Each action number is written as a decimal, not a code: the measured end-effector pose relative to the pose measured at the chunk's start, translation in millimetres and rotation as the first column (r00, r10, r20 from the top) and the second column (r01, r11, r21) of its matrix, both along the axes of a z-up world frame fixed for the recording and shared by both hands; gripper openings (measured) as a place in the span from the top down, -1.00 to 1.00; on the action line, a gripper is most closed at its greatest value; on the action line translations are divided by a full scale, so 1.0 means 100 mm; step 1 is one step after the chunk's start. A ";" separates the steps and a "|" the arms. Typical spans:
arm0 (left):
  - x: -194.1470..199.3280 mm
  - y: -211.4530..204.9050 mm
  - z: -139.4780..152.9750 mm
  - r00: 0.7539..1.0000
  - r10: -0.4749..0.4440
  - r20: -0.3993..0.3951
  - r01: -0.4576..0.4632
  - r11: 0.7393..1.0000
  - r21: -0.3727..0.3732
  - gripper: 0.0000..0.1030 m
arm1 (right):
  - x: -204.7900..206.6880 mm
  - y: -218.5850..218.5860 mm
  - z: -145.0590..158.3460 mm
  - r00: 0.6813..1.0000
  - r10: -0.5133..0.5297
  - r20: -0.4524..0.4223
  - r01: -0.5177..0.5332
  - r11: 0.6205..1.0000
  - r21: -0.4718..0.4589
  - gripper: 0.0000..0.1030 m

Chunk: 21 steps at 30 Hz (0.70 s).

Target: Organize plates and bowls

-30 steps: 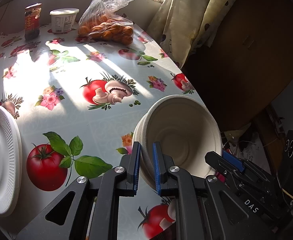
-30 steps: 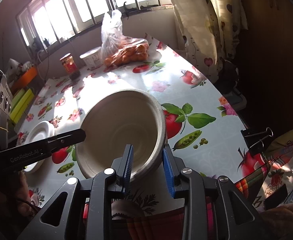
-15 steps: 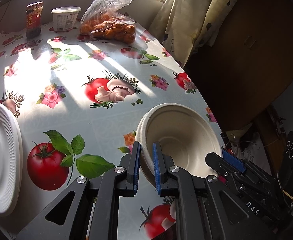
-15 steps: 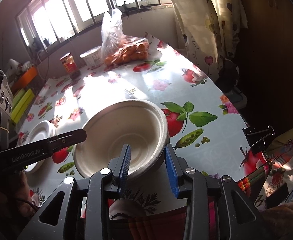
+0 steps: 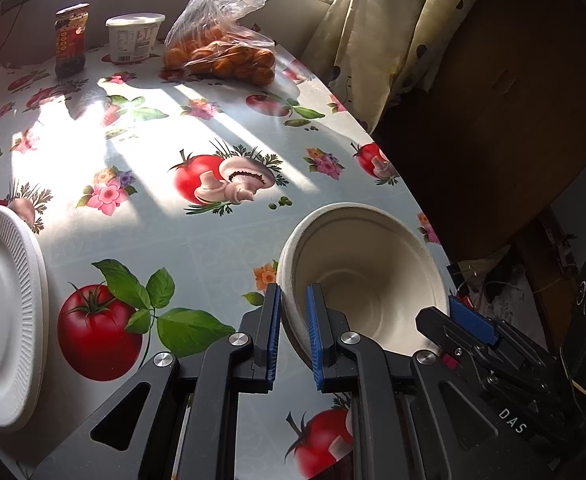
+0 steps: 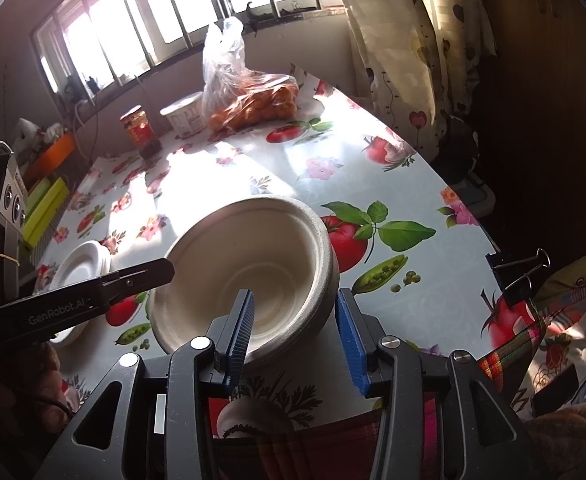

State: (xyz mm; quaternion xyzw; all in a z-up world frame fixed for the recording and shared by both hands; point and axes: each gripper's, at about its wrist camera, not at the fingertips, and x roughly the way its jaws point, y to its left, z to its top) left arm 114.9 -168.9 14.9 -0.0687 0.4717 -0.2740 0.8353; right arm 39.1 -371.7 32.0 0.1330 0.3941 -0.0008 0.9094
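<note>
Beige bowl (image 5: 367,276) (ridged inside); rim thick

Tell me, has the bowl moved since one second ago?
Yes. The bowl has tipped down flat onto the table; its rim now sits lower, farther from the printed mushroom.

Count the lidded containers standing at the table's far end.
2: a red-labelled jar and, right of it, a white tub beside the bag of oranges. The bag may hide more.
</note>
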 end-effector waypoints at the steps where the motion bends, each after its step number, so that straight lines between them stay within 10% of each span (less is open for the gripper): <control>1: 0.00 -0.01 0.00 1.000 -0.001 0.000 0.001 1.000 0.002 0.73 | 0.00 0.01 -0.01 1.000 -0.002 0.000 0.002 1.000 0.000 0.15; 21: 0.07 0.07 -0.07 1.000 0.016 0.006 -0.016 1.000 -0.001 0.20 | 0.00 -0.09 -0.07 1.000 -0.019 0.004 0.019 0.999 0.043 -0.05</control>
